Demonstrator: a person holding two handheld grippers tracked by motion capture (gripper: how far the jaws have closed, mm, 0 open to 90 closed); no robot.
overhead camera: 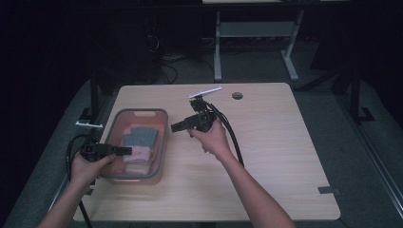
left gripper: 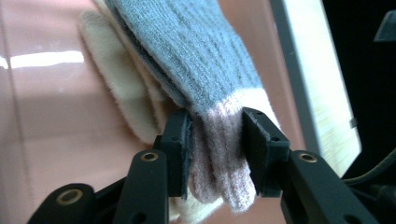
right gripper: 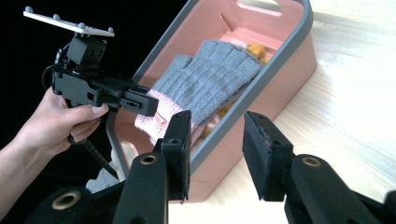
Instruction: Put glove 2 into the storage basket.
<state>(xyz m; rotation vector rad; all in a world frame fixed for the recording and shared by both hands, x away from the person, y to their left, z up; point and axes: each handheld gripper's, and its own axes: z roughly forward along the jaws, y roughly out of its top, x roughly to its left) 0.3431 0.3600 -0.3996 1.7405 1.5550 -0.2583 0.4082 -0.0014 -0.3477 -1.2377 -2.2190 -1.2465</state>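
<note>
Clamped in the left hand-held gripper (left gripper: 215, 154) is the pink ribbed cuff of a grey knitted glove (left gripper: 205, 70), lying in the pink plastic bin (overhead camera: 160, 142) near the desk's left edge. Grasping seems done; lifting out likely follows. The right hand-held gripper (right gripper: 217, 140) hovers released beside the bin.

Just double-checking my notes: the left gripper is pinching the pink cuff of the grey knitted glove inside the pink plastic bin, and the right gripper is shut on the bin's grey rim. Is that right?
Not quite. The right gripper is open and holds nothing; the right gripper view shows its jaws apart above the pink plastic bin. The left gripper does pinch the pink cuff of the grey knitted glove.
</note>
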